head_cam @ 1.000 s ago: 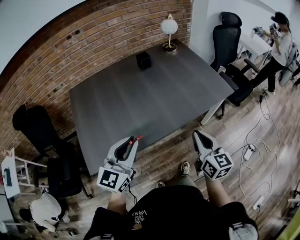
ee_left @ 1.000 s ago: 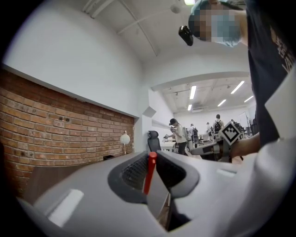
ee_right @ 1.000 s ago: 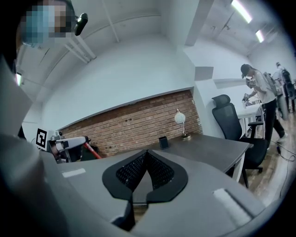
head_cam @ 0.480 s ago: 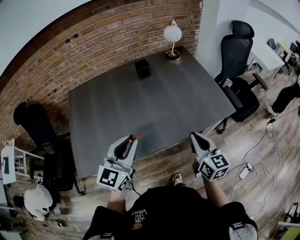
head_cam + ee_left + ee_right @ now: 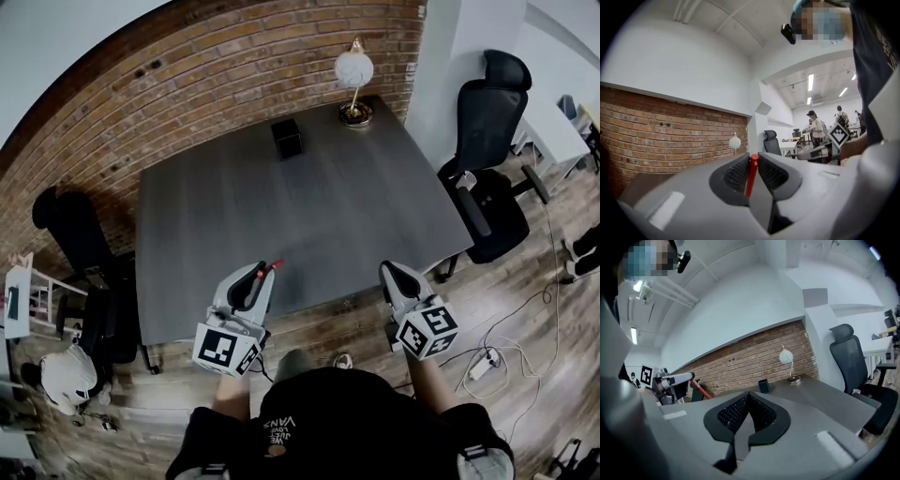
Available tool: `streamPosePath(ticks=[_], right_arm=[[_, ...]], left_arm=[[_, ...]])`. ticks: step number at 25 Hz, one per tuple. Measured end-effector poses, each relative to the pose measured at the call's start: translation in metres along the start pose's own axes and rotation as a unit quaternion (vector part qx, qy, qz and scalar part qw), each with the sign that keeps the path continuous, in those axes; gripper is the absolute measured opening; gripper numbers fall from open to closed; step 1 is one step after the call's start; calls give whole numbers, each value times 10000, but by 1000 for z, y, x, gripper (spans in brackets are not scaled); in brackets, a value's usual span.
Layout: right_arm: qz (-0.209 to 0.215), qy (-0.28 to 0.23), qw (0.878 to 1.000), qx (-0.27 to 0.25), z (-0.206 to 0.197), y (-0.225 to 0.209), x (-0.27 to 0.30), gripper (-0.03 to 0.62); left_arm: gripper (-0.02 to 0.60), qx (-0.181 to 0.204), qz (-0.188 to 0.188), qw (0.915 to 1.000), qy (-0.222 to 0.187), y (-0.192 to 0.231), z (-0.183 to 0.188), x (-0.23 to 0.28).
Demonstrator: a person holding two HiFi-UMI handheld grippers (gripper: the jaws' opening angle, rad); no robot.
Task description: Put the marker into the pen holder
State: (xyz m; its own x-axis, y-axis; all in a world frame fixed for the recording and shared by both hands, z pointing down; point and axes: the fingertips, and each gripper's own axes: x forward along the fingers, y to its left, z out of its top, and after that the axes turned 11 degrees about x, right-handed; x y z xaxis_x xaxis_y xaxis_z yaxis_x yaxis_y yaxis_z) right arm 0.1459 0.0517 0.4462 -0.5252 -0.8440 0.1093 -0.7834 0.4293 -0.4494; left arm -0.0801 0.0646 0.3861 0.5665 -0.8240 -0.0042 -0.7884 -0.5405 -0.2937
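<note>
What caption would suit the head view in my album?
Person at a gray table: left tongs grip a red marker, right tongs shut and empty, pen holder far across near the lamp.

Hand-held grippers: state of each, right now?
Left hand-held gripper: closed on the red marker.
Right hand-held gripper: closed, nothing between its jaws.
</note>
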Motion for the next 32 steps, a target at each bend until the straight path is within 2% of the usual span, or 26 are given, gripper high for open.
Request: streamPosePath(ticks=[8,14,23,28,32], right_arm=[[68,70,9999,95,-1,-9,32,2],[1,67,9999,106,6,-9,70,2],[-65,37,9999,100,12,-4,131,2],[-256,-60,9996,101,19,-5,154,2],[-341,-54,9994,104,22,-7,168,2]], left_arm=[[107,51,26,10000,54,22,-7,26],[107,-62,-96,9999,27,55,-23,54],[107,131,-318,9994,-77,110,-30,98],[107,31,-499,9987,-132,136,-39,114],[107,92,-610,9979,-176,153,-38,131]])
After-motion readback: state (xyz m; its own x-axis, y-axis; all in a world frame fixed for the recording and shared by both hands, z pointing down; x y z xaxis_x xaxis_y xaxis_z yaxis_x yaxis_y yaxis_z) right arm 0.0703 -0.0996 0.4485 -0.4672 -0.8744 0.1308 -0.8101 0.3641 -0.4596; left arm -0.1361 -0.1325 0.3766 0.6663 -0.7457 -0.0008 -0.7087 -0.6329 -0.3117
